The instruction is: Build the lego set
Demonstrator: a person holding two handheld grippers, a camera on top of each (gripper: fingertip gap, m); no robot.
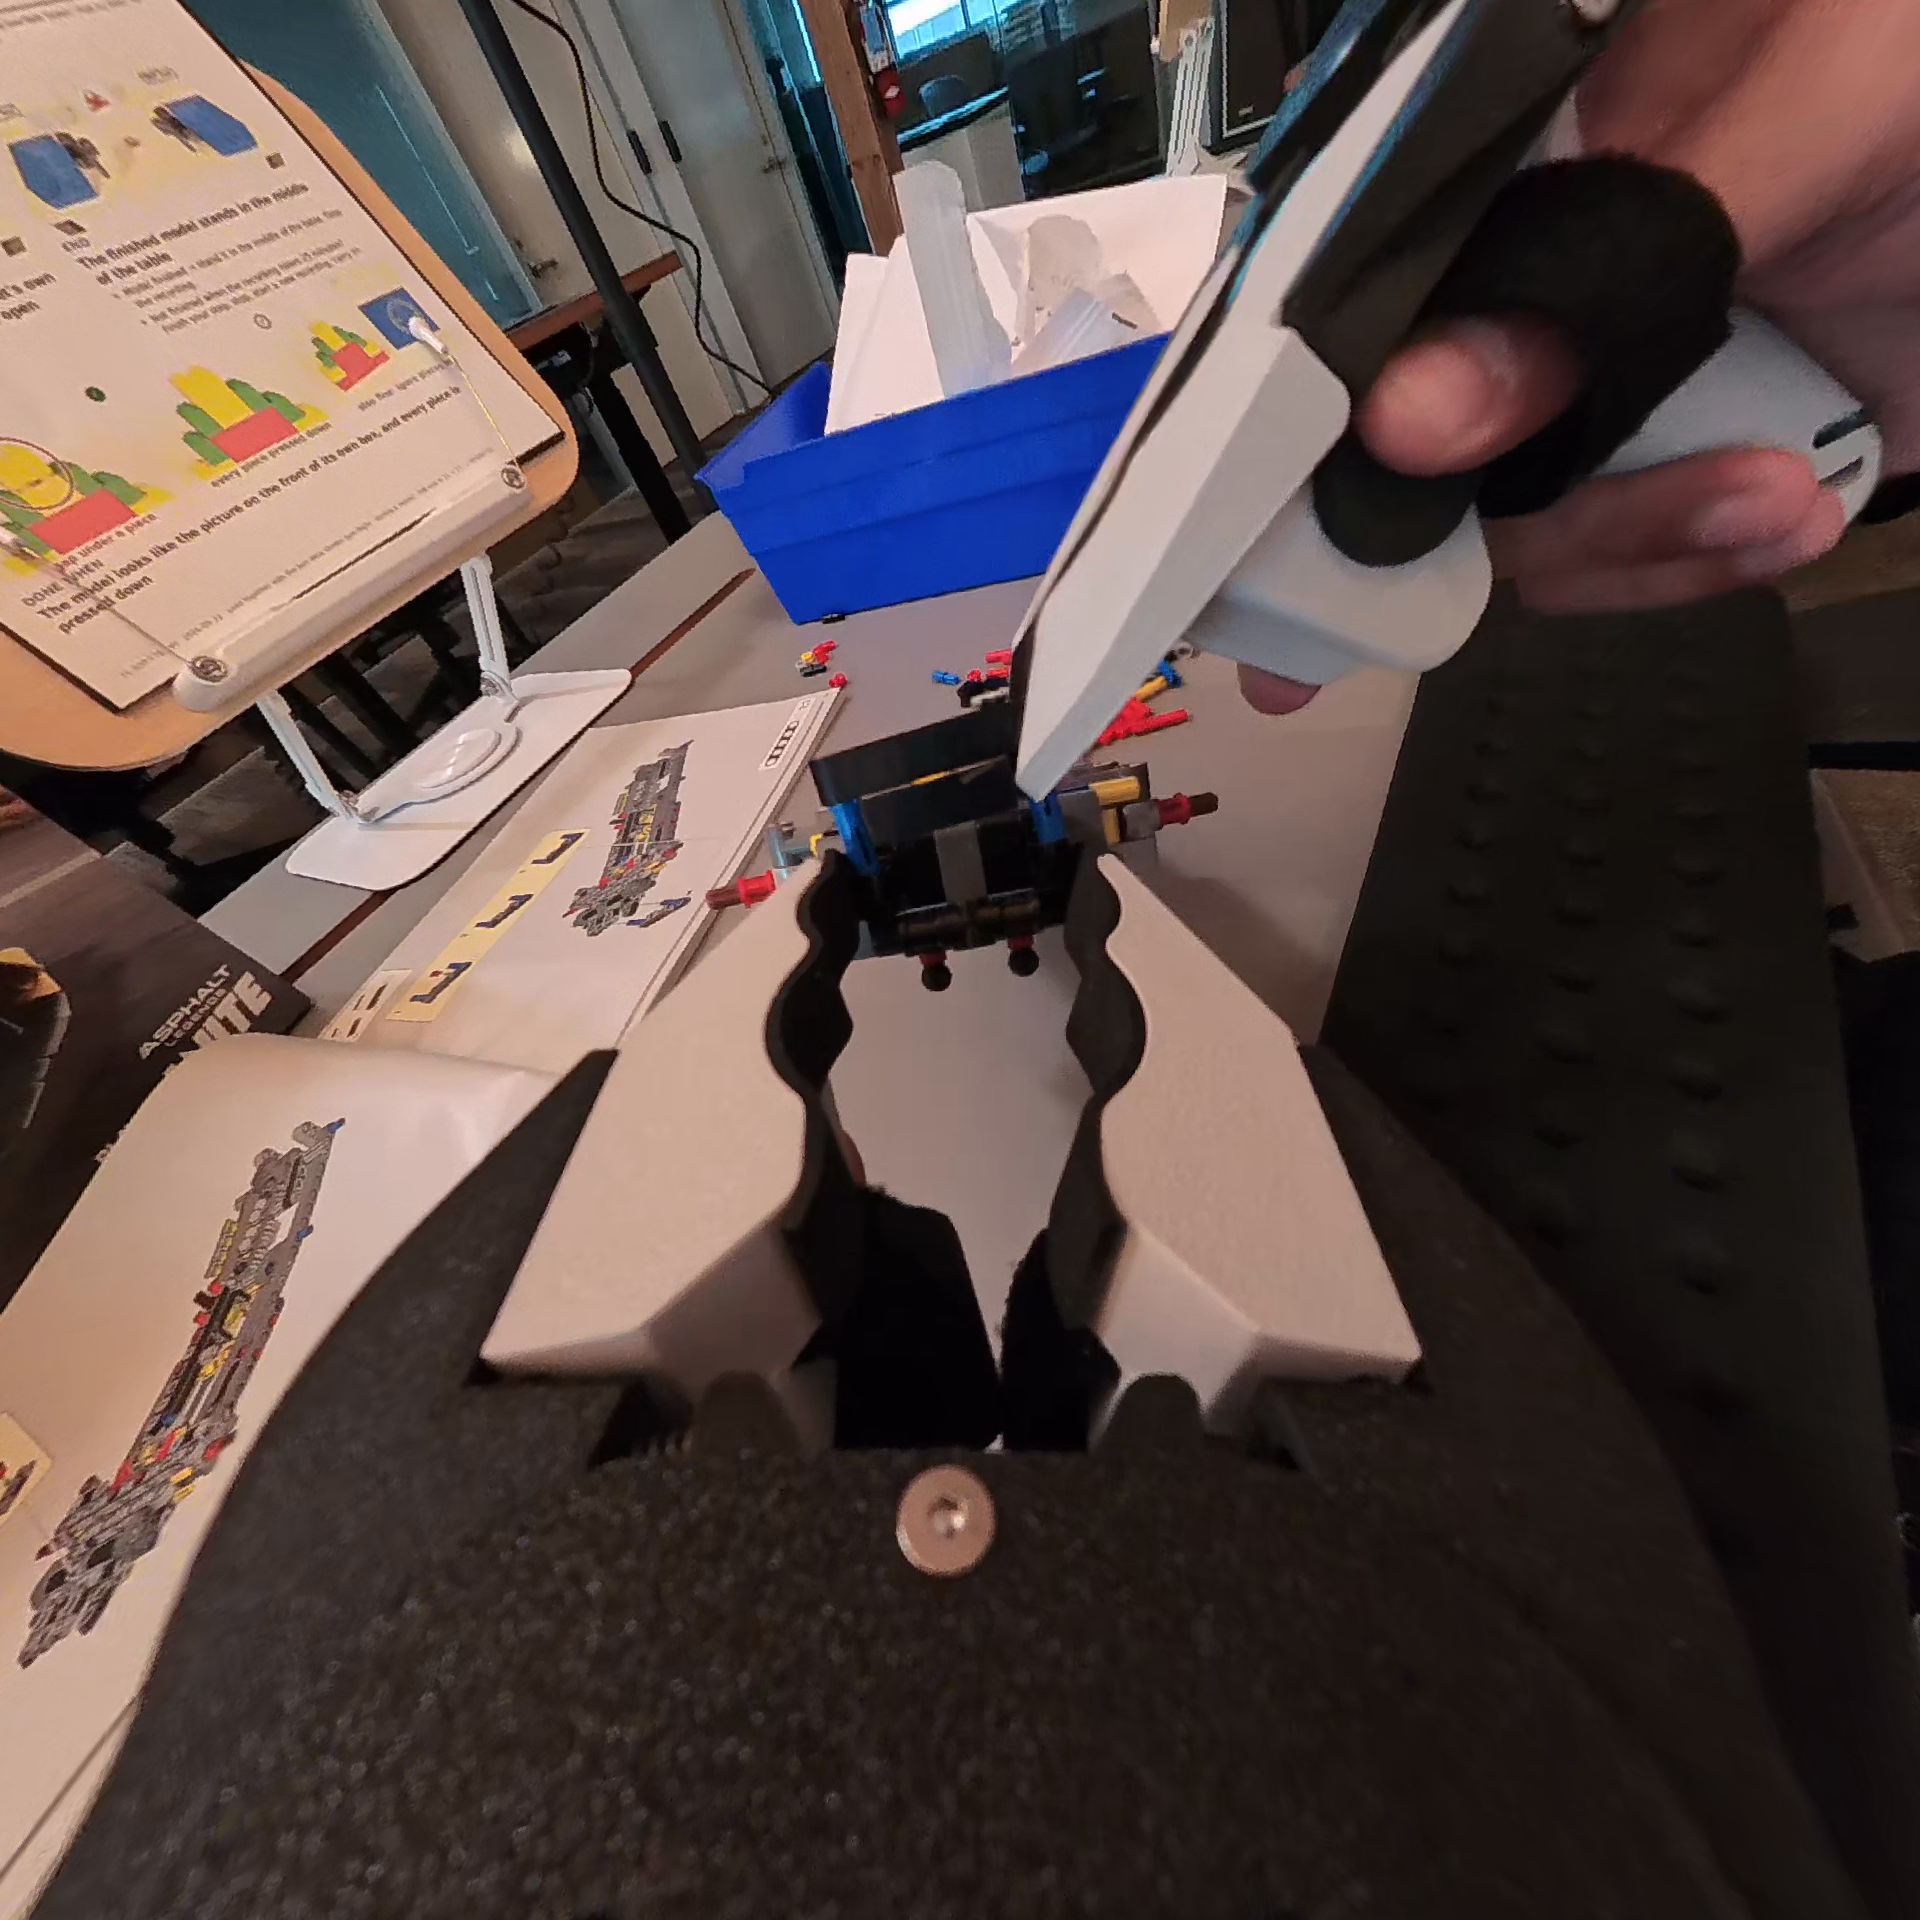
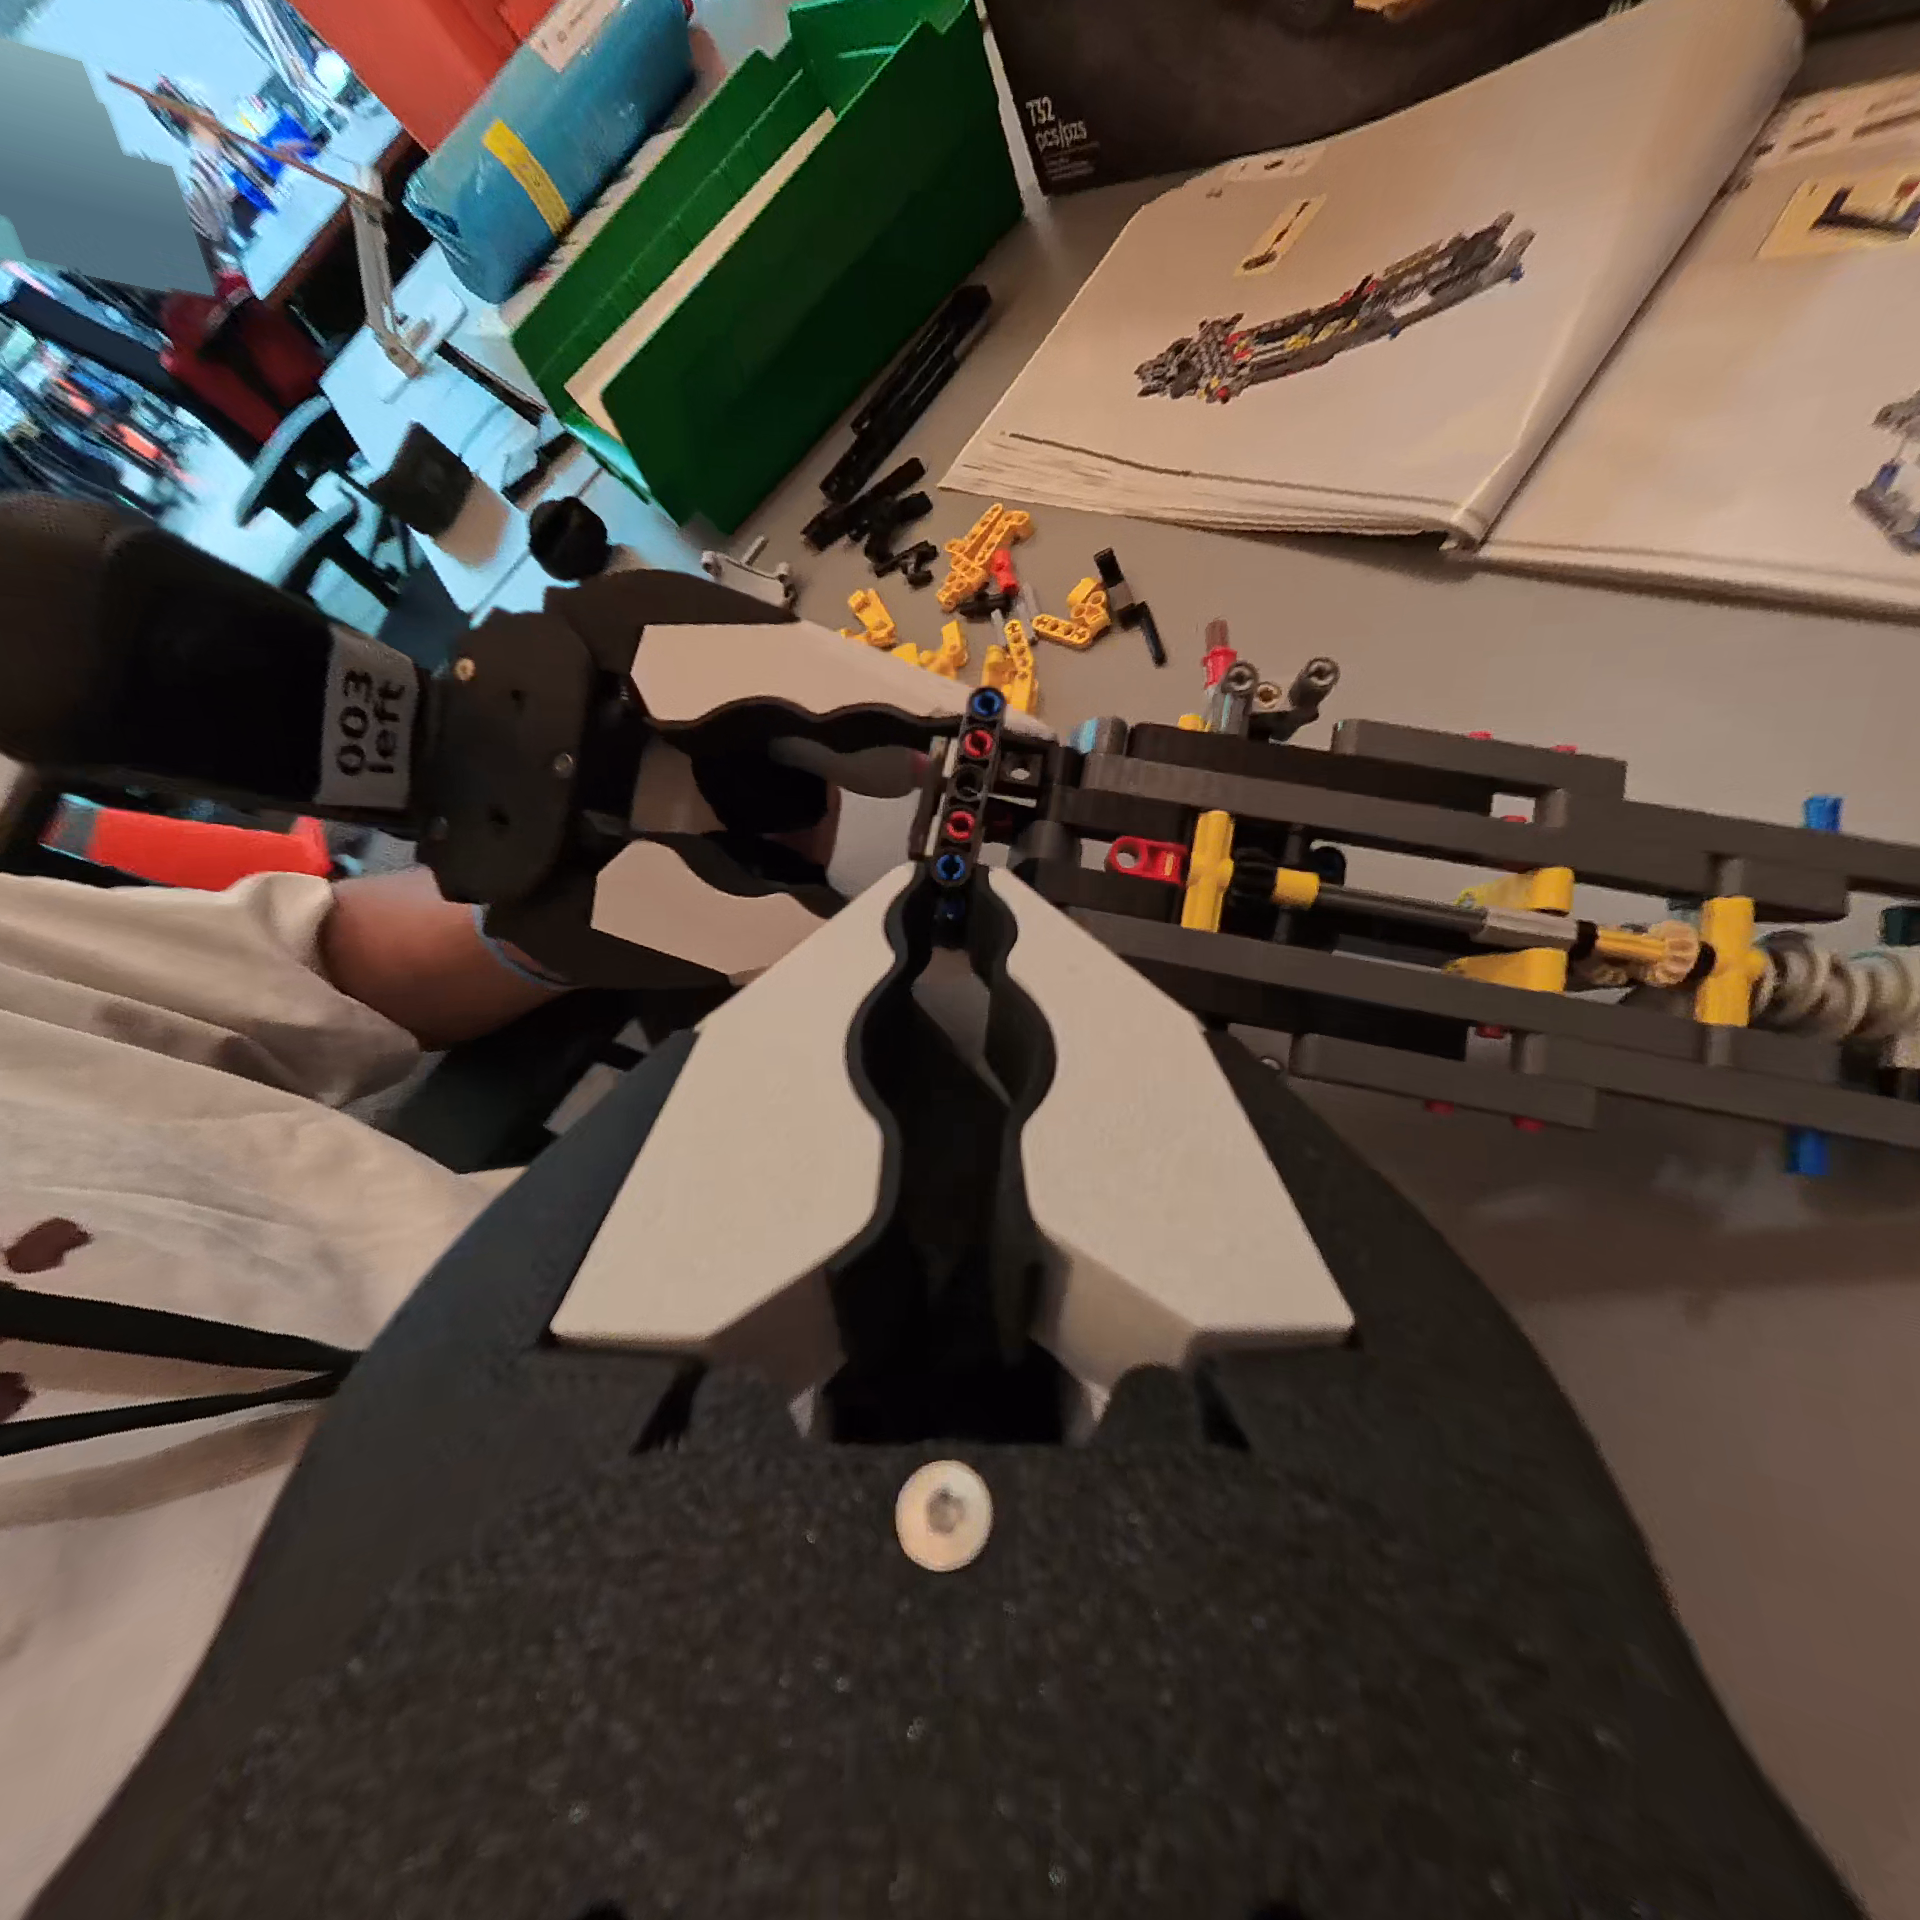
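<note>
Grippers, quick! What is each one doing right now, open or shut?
Left gripper: open, fingers either side of the model's end.
Right gripper: shut on the black beam at the model's end.

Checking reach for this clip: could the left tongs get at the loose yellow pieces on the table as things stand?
Probably yes: the left tongs stand open at the model's end, and the yellow pieces lie uncovered just beyond them.

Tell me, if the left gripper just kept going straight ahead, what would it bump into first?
Probably the near end of the lego model; the left gripper is open and its fingertips already flank that end.
</note>
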